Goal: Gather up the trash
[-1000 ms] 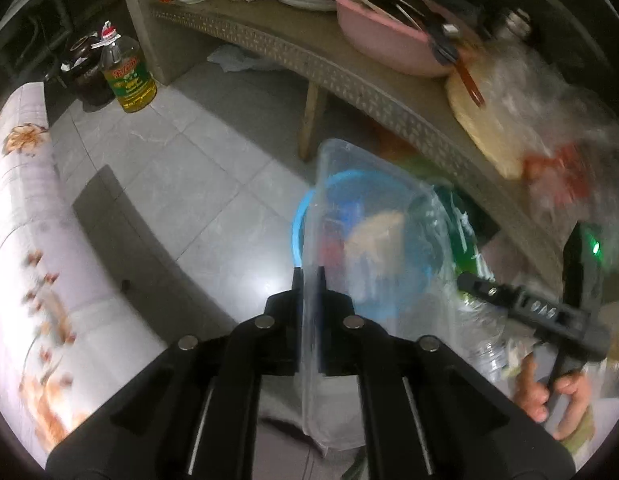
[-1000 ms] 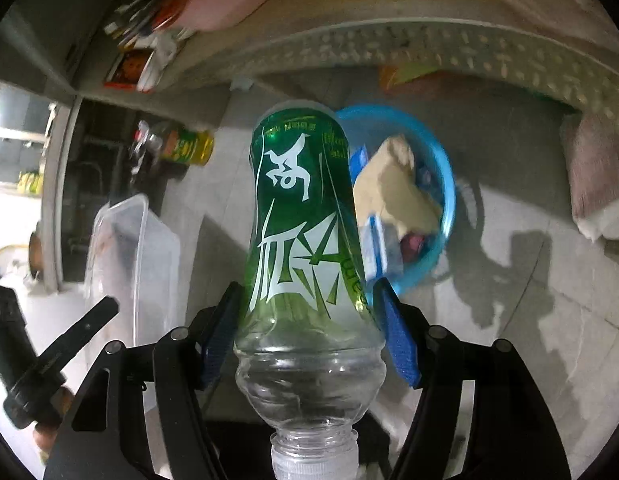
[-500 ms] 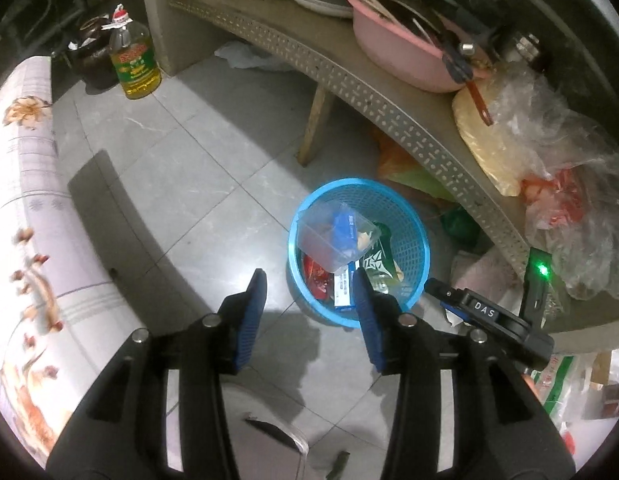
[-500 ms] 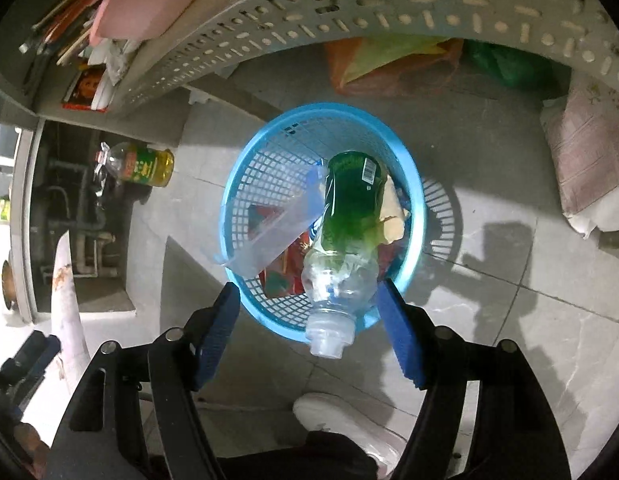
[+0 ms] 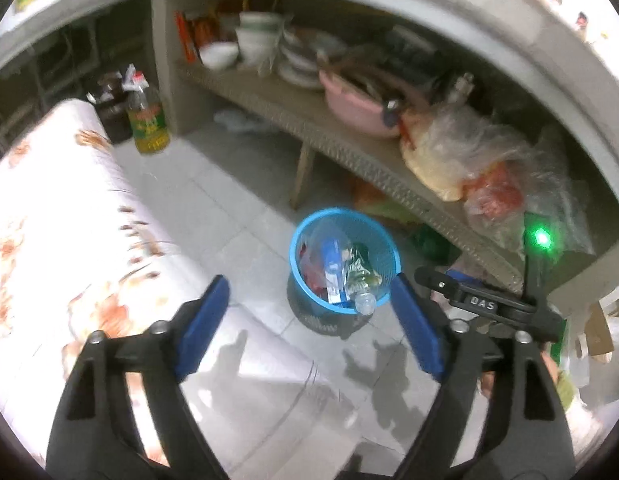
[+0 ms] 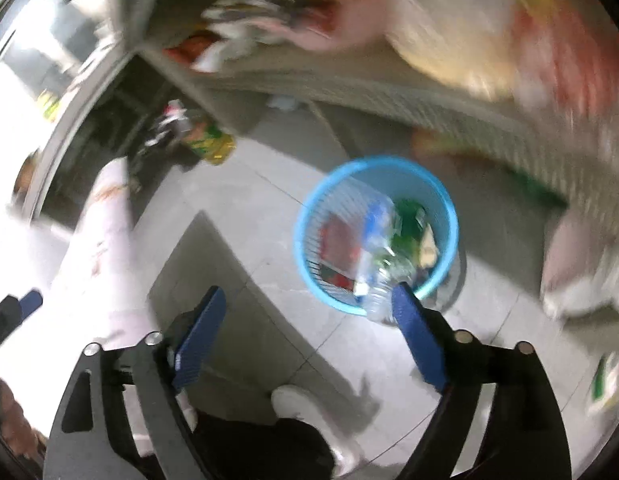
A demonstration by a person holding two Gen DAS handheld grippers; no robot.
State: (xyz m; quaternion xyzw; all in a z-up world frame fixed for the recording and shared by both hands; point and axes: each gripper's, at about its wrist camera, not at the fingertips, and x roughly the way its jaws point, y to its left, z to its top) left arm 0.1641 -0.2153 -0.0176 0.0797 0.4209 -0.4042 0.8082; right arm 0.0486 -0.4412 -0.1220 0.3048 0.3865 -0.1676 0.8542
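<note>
Trash, a green bottle [image 5: 359, 276] included, is seen lying in the blue basket [image 5: 383, 300]. Left gripper [image 5: 309, 320] and right gripper [image 6: 309, 328] are opening, nothing between them. Further litter must probably be sought next.

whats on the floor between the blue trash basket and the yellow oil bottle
Nothing: in the left wrist view the stretch between the blue basket and the oil bottle is bare grey floor tile.

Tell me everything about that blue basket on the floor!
The basket is round, bright blue plastic with mesh walls and a solid rim. It stands upright on the grey tiled floor in front of the shelf. Inside lie a green-labelled bottle with its neck over the rim, a clear tub and other wrappers.
</note>
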